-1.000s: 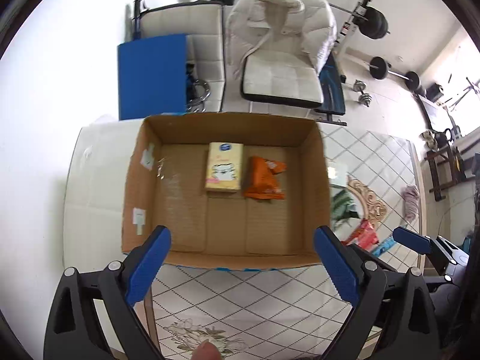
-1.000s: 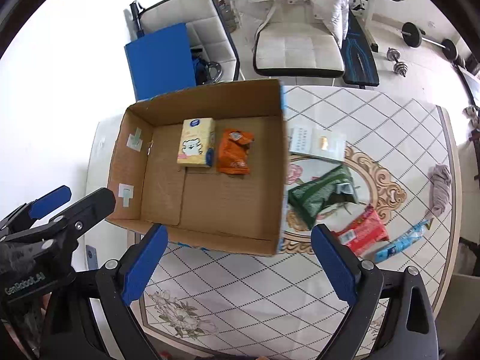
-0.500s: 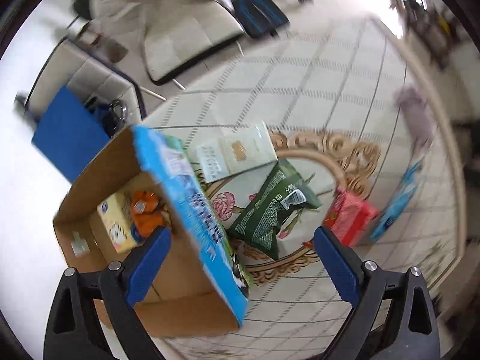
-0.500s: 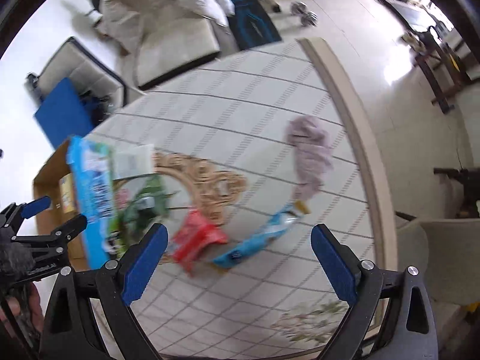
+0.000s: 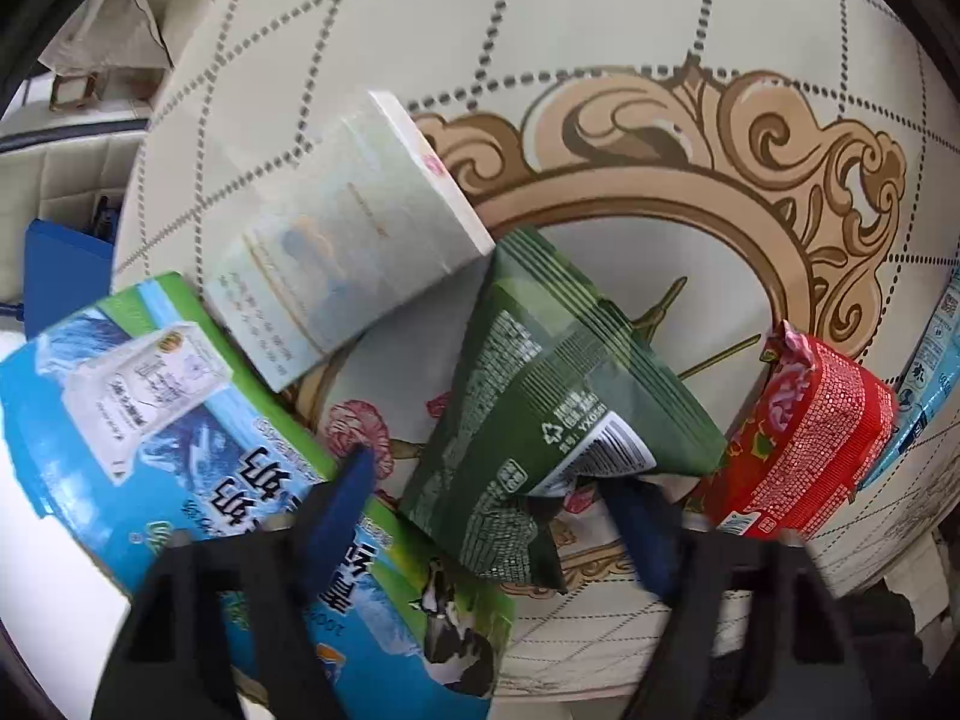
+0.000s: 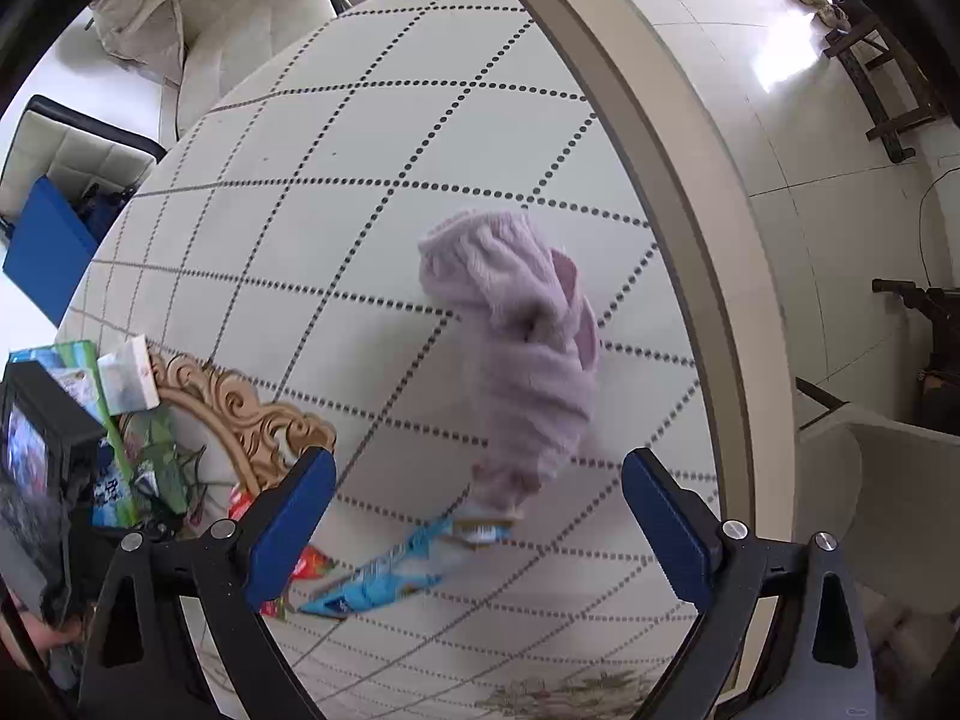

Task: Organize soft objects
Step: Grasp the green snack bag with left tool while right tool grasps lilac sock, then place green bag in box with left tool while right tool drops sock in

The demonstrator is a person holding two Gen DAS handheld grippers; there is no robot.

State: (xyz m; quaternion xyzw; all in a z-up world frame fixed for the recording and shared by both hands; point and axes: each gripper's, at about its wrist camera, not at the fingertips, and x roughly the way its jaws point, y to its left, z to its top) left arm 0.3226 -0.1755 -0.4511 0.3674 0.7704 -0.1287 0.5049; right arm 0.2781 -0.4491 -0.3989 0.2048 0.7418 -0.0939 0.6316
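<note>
Right gripper (image 6: 474,483): two flat blue fingers (image 6: 287,519) with squared tips, each seated in a black moulded arm. The arms are angular, A-shaped frames with triangular cut-outs. One silver round-head screw sits at the base of each finger, with a second screw further out on each arm.

Left gripper (image 5: 498,516): same build, with blue fingers (image 5: 336,516) on black arms; motion blur hides its screws. In the right wrist view its black housing appears at the left edge, with a strip of skin at the lower left corner.

Snack bag (image 5: 540,396) between box (image 5: 180,438), packet (image 5: 804,444).
</note>
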